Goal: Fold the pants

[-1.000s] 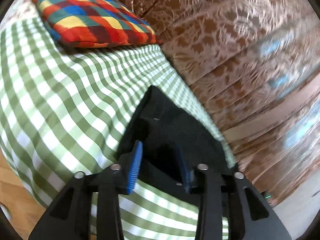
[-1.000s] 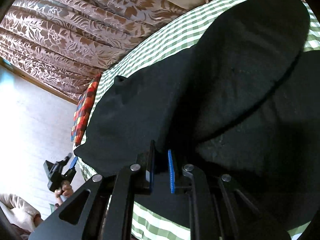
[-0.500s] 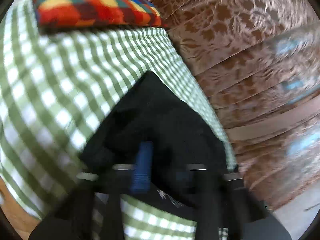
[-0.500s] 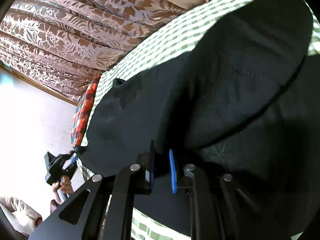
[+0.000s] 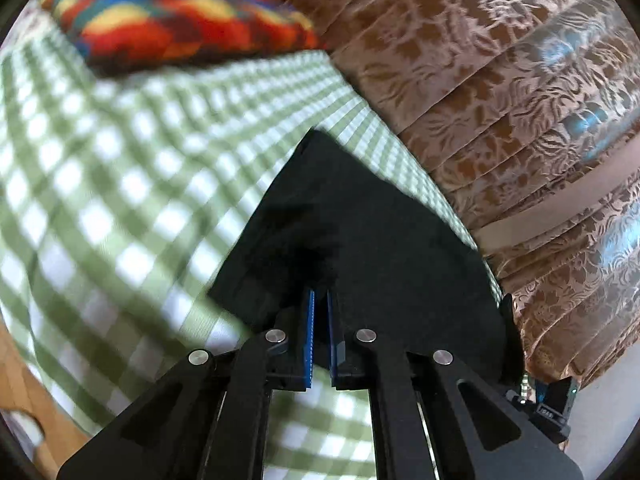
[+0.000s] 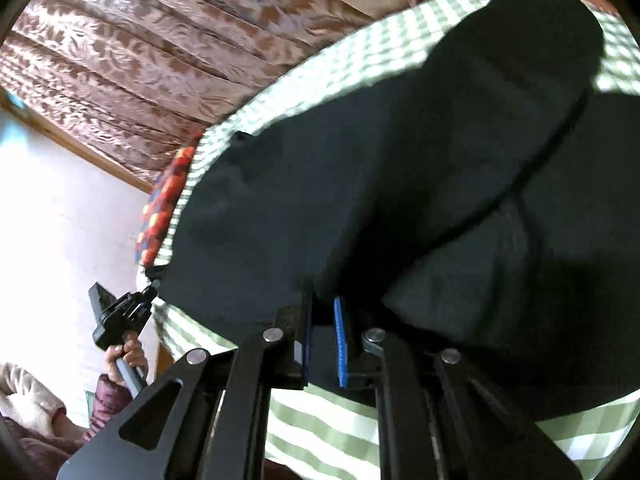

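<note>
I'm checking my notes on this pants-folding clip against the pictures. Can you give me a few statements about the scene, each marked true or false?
1. Both grippers are shut on the black pants. True: left gripper, right gripper.
2. The sheet is plain blue. False: green and white checks.
3. A colourful pillow lies on the bed. True.
4. The curtain is plain white. False: brown, floral.
</note>
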### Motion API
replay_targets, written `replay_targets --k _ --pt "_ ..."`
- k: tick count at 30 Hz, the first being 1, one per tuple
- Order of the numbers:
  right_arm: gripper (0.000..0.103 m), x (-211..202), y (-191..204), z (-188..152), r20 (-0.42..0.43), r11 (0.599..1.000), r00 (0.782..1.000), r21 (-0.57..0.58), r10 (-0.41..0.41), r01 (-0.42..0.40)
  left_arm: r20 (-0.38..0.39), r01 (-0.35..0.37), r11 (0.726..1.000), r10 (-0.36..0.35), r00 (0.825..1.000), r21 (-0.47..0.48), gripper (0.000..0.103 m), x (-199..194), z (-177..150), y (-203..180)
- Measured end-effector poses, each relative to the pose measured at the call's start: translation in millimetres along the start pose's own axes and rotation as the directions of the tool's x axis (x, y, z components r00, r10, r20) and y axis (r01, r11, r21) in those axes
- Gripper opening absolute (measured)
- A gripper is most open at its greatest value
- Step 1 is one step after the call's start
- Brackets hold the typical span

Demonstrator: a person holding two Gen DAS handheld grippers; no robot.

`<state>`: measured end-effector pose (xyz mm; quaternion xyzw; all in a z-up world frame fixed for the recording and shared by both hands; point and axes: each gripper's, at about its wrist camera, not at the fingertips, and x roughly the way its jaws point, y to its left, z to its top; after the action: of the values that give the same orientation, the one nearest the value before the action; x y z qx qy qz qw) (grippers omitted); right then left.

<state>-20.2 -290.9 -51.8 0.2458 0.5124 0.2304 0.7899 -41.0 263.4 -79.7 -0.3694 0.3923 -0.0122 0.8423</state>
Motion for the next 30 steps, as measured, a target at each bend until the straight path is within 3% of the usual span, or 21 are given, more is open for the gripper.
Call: replay_targets --k 4,5,6,8,9,16,18,19,21,30 --pt "0.008 4 -5 -2 -0.008 1.0 1.0 0.011 -0.006 0.006 0.0 0.067 0.995 -0.067 0.998 -0.072 0.008 -11 -6 17" --pt "0.009 5 -5 -1 -0.009 1.0 1.0 0.013 -0.007 0.007 0.003 0.077 0.994 -0.077 0.997 -0.08 0.02 -14 -6 18" --pt "0.009 5 -5 0 -0.01 1.0 1.0 0.018 -0.007 0.007 0.011 0.084 0.992 -0.083 0.996 -0.094 0.039 -18 -6 20" --pt "0.011 6 -9 0 -0.013 0.999 1.0 0.034 -0.003 0.003 0.038 0.139 0.979 -0.134 0.99 -0.148 0.054 -27 -5 26" --pt "0.011 6 -10 0 -0.013 0.999 1.0 0.042 0.002 -0.002 0.057 0.149 0.974 -0.142 0.988 -0.168 0.056 -33 -5 28" --pt "0.013 8 -12 3 -0.007 0.998 1.0 0.057 0.009 -0.009 0.083 0.128 0.97 -0.113 0.99 -0.206 0.055 -26 14 22" --pt "0.01 6 -9 4 -0.001 0.999 1.0 0.052 0.006 -0.006 0.064 0.036 0.985 -0.025 0.998 -0.167 0.007 -19 18 13" --pt "0.008 3 -6 4 0.007 0.999 1.0 0.043 0.01 -0.01 0.05 -0.01 0.991 0.017 0.999 -0.137 0.007 -15 19 8" --pt "0.007 -10 0 1 0.025 1.0 1.0 0.011 0.015 -0.016 0.061 -0.028 0.993 0.035 0.997 -0.112 0.006 -17 17 4" --pt "0.005 -22 0 -18 0.019 1.0 1.0 0.012 0.001 -0.002 0.054 -0.034 0.992 0.041 0.998 -0.122 0.006 -21 8 17"
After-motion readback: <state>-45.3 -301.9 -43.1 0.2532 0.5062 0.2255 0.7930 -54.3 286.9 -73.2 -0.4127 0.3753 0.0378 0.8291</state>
